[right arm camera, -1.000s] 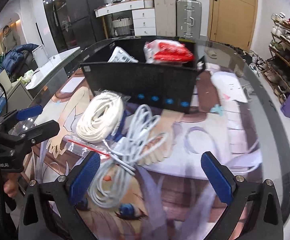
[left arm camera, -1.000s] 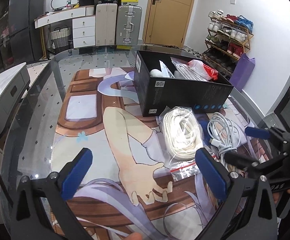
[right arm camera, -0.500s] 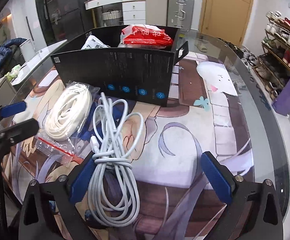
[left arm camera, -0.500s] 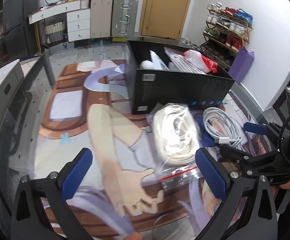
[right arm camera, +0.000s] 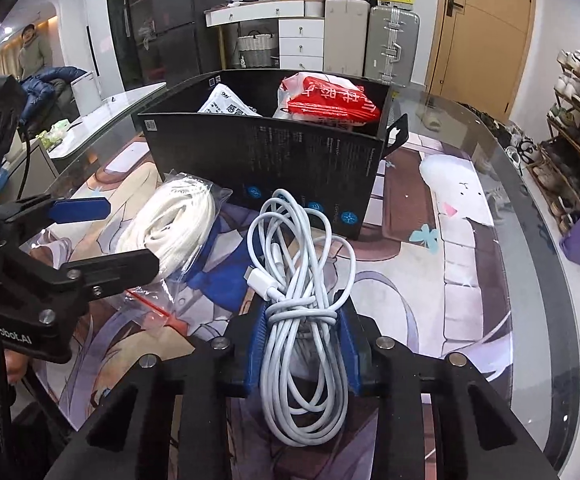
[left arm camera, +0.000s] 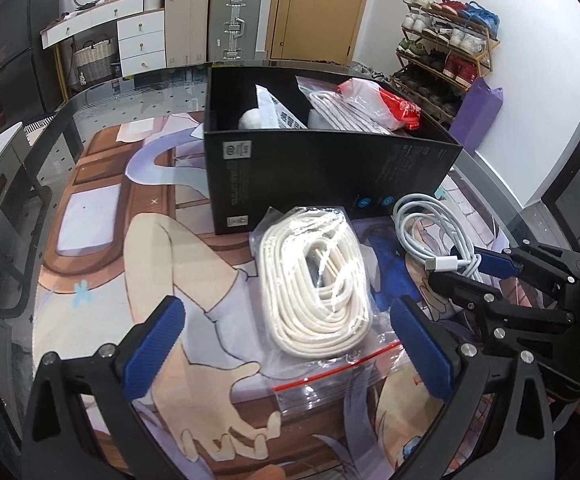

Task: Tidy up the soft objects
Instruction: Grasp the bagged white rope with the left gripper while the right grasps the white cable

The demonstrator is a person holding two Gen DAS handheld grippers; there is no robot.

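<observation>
My right gripper (right arm camera: 301,320) is shut on a bundled white charging cable (right arm camera: 301,264), gripped at its wrapped middle on the printed mat. The cable also shows in the left wrist view (left arm camera: 433,236), with the right gripper (left arm camera: 485,268) on it. A coil of white rope in a clear zip bag (left arm camera: 317,280) lies just left of the cable; it also shows in the right wrist view (right arm camera: 170,224). My left gripper (left arm camera: 286,344) is open, its fingers on either side of the bag's near end. A black box (left arm camera: 329,168) behind holds several bagged soft items.
A red-and-white packet (right arm camera: 329,100) and a white packet (right arm camera: 226,104) stick up from the black box (right arm camera: 266,160). The round glass table's edge (right arm camera: 537,240) curves on the right. Suitcases, drawers and a shoe rack stand beyond the table.
My right gripper went from open to shut on the white cable. My left gripper moved forward to straddle the bagged rope.
</observation>
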